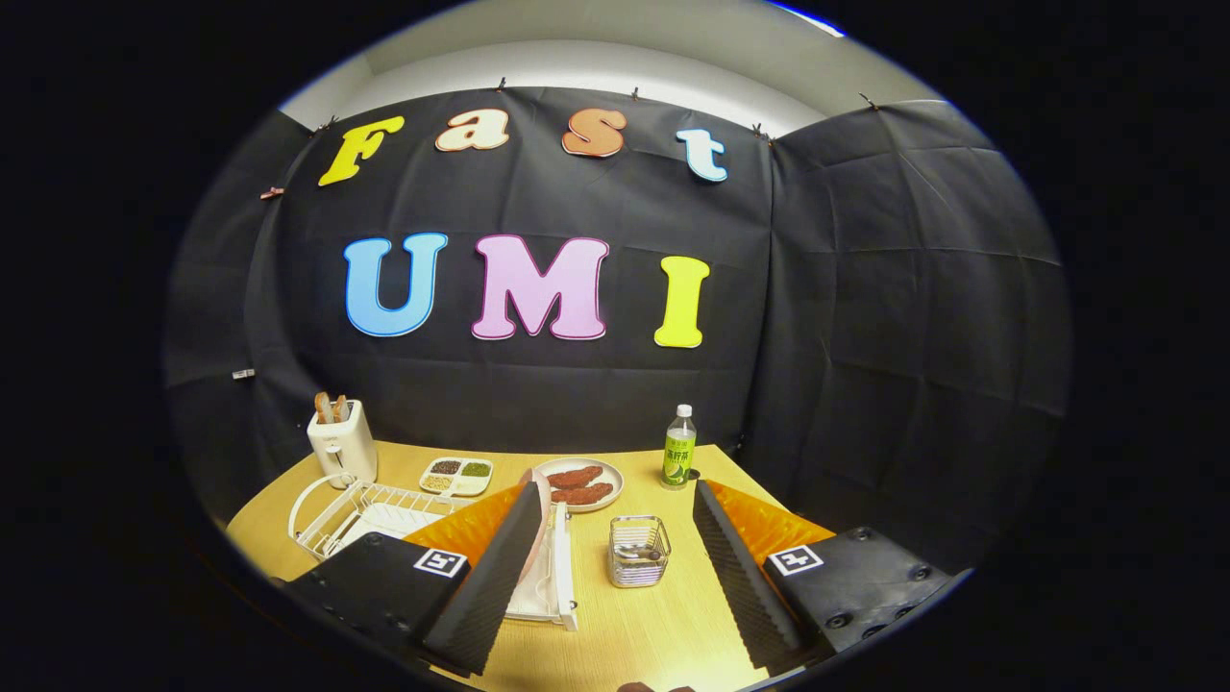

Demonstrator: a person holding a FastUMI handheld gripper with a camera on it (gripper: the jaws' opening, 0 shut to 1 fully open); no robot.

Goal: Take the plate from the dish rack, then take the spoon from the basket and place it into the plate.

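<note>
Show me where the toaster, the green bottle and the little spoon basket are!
toaster (343, 444): gripper view, on its front side.
green bottle (678, 452): gripper view, on its label.
basket (639, 552): gripper view, between the open fingers, on its front wall.

So we've got a light wooden table with a white toaster, white dish rack, divided snack tray, plate of sausages, green-label bottle and wire basket on it. The gripper hangs wide open above.
</note>
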